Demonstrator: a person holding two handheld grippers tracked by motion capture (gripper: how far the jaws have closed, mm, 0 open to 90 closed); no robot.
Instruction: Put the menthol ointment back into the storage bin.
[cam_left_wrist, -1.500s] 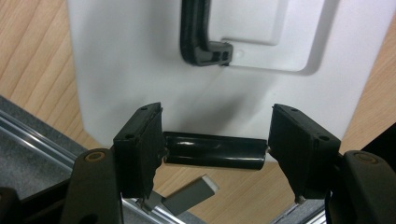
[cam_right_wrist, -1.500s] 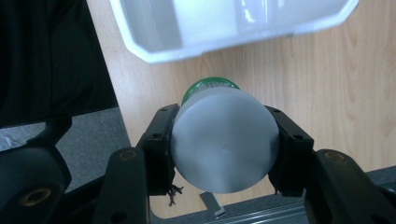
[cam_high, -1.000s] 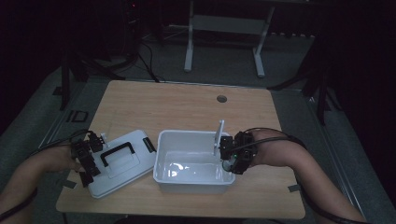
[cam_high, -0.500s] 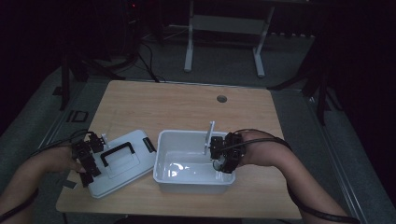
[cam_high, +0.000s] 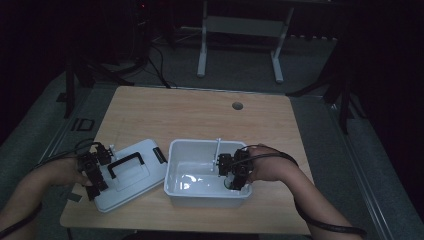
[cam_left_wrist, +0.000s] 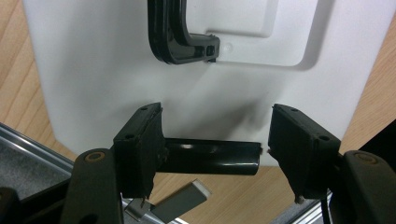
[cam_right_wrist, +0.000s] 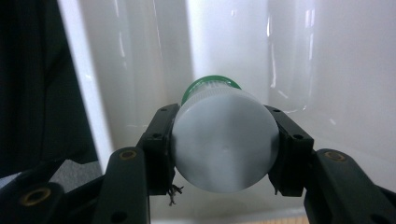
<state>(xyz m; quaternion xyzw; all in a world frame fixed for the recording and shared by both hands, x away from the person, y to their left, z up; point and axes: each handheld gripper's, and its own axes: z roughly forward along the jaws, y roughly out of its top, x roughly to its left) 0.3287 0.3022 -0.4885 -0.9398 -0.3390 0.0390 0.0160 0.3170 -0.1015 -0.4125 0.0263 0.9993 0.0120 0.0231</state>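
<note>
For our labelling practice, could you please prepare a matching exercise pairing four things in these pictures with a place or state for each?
Things:
1. white bottle
2. white lid
3. left gripper
4. white bin

Places or states:
A. open, over the lid's edge
B. lying flat on the table, black handle up
C. clamped between the right gripper's jaws
D. uncovered, in front of the person

Pairs: 1-C, 2-B, 3-A, 4-D
</note>
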